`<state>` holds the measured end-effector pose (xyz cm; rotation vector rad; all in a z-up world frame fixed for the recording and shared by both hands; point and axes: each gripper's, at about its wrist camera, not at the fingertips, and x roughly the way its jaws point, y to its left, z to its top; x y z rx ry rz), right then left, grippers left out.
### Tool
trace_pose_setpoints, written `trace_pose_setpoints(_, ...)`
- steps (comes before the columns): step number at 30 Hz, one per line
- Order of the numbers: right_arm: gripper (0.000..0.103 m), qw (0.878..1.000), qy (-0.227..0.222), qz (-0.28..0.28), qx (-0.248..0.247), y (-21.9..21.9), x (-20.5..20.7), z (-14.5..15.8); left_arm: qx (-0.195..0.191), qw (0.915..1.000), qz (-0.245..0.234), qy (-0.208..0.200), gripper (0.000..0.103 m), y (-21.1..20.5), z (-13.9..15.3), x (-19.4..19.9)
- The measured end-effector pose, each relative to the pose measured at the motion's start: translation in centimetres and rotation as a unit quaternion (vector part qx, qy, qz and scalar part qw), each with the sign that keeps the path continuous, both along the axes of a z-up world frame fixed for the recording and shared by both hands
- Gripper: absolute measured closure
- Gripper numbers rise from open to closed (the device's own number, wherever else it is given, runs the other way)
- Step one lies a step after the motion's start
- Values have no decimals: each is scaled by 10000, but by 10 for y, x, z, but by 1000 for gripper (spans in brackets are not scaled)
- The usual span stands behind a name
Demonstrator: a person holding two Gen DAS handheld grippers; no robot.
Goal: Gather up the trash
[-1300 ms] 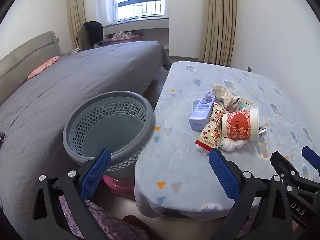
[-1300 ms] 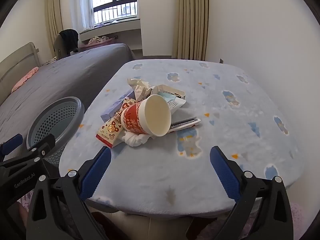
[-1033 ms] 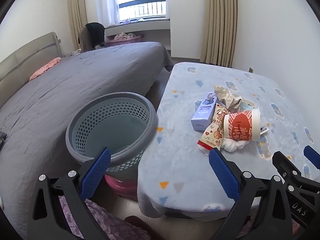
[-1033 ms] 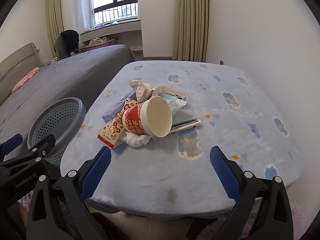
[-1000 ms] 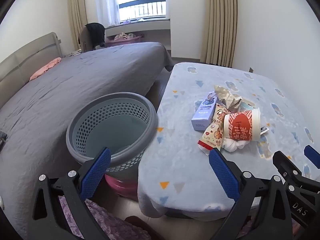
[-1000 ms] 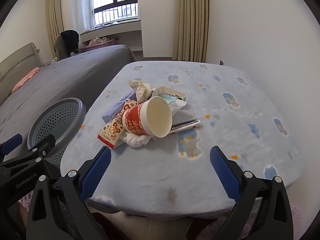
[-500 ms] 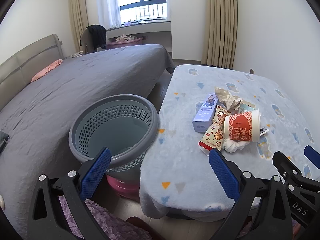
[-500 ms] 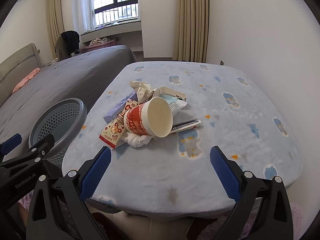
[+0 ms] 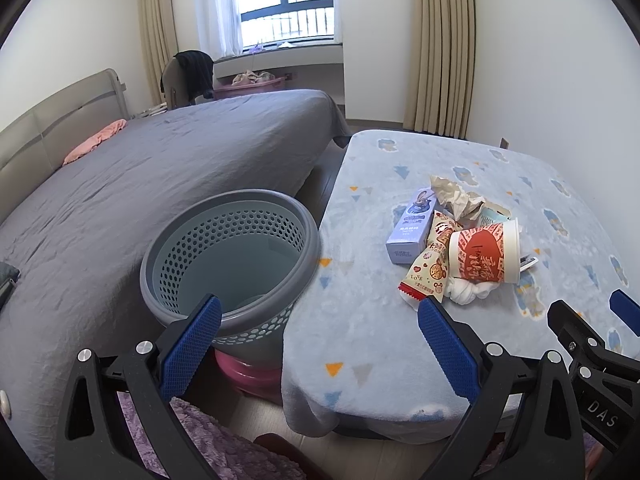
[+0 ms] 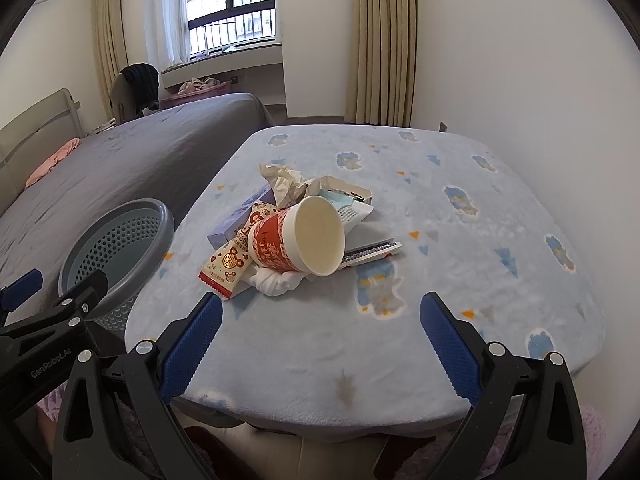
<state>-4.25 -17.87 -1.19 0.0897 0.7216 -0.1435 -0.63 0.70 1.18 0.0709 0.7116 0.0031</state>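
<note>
A pile of trash lies on the blue-covered table (image 10: 460,264): a red paper cup (image 10: 298,236) on its side, a snack wrapper (image 10: 226,266), a knotted white tissue (image 10: 276,280), crumpled paper (image 10: 284,184), a lilac box (image 9: 412,226) and a flat packet (image 10: 372,249). A grey perforated basket (image 9: 232,256) stands beside the table's left edge. My left gripper (image 9: 320,334) hovers open in front of the basket and table corner. Short of the pile, my right gripper (image 10: 320,332) is open and holds nothing.
A grey bed (image 9: 140,176) fills the left side behind the basket. The basket rests on a pink base (image 9: 244,370). A purple rug (image 9: 224,440) lies on the floor below. White walls and curtains (image 10: 380,40) close off the table's far and right sides.
Both grippers have drawn back and risen slightly, so the basket and the pile sit a little farther off. Nothing was touched; both stay open.
</note>
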Motion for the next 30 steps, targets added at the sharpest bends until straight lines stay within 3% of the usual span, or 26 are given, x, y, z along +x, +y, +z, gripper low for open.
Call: trace_pose_setpoints(30,8,10000,2,67,-13,3,2,-3,-15,10000,68,-10,6,5,-3,1)
